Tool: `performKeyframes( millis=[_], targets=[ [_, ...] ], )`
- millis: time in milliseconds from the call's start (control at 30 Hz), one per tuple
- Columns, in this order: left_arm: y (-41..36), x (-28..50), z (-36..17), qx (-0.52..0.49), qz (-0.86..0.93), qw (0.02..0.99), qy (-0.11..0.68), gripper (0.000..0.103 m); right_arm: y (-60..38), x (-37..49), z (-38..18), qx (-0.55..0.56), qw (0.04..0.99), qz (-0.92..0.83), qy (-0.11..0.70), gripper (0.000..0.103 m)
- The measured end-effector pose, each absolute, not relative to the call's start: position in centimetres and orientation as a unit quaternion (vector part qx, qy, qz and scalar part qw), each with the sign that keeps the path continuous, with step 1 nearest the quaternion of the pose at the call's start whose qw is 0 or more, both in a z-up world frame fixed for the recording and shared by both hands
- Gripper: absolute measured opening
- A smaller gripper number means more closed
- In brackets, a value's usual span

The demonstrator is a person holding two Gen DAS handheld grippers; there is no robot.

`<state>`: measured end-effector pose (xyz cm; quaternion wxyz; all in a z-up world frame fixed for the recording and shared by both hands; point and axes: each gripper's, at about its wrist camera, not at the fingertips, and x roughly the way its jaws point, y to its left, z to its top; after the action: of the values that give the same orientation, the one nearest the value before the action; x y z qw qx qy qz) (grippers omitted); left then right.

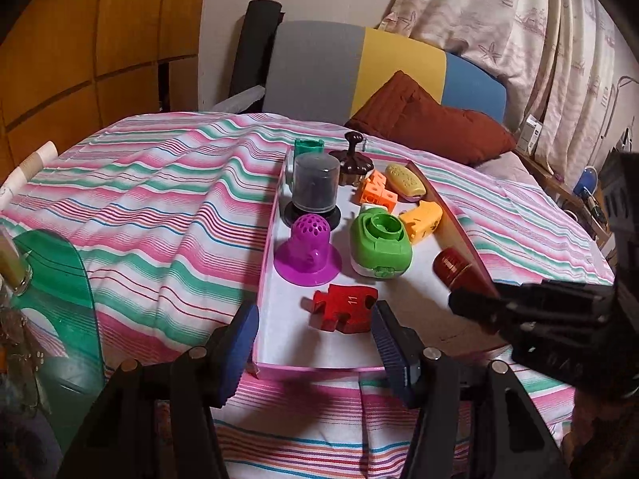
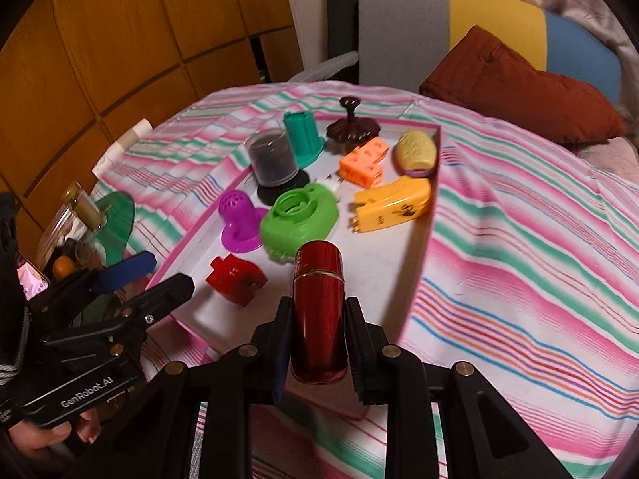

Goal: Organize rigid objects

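Striped pink, green and white cloth point(image 2: 519, 239) is covering the bed, with wood panelling at upper left of both views and a rust cushion point(image 2: 519, 92) at upper right. My right gripper point(image 2: 319, 343) is clenching a glossy red cylinder with a gold band point(image 2: 318, 311), holding it at bottom centre of the right view, above the near end of the pink-edged white tray point(image 2: 399, 279). My left gripper point(image 1: 315, 343) is hanging released, nothing between its blue pads, at the tray's near rim beside the red puzzle piece point(image 1: 345, 307). Bare tray floor is showing right of that piece; toys are crowding the far half.
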<state>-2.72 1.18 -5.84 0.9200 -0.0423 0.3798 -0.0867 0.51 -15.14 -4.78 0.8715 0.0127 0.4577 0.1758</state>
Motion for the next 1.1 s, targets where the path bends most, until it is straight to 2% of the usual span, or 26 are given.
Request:
performKeyframes(
  millis=[433, 467, 533, 667, 867, 933, 1100],
  targets=[
    [1.1, -3.0, -4.2, -0.032, -0.044, 0.924, 0.377, 0.059, -14.5, 0.5, -5.0, 0.018, 0.87, 0.175, 0.46, 0.029],
    [1.1, -2.9, -4.1, -0.033, -0.042, 0.924, 0.378, 0.059, -14.6, 0.3, -4.8, 0.023, 0.871, 0.174, 0.46, 0.031],
    [1.3, -2.9, -3.8, -0.036, -0.035, 0.925, 0.378, 0.059, -15.0, 0.1, -4.6, 0.032, 0.872, 0.171, 0.457, 0.042],
    [1.4, -2.8, -3.4, -0.033, -0.022, 0.925, 0.377, 0.059, -15.4, -0.4, -4.2, 0.037, 0.875, 0.164, 0.455, 0.045],
    [1.0, -2.4, -3.5, -0.013, -0.01, 0.922, 0.387, 0.059, -15.5, -0.6, -3.2, 0.022, 0.882, 0.139, 0.45, 0.063],
    [0.7, -2.4, -3.3, -0.006, -0.005, 0.922, 0.386, 0.059, -15.4, -0.7, -2.8, 0.018, 0.883, 0.134, 0.449, 0.072],
    [0.5, -2.4, -2.3, 0.002, 0.017, 0.923, 0.385, 0.059, -14.8, -0.7, -1.5, -0.001, 0.889, 0.121, 0.442, 0.084]
  ],
)
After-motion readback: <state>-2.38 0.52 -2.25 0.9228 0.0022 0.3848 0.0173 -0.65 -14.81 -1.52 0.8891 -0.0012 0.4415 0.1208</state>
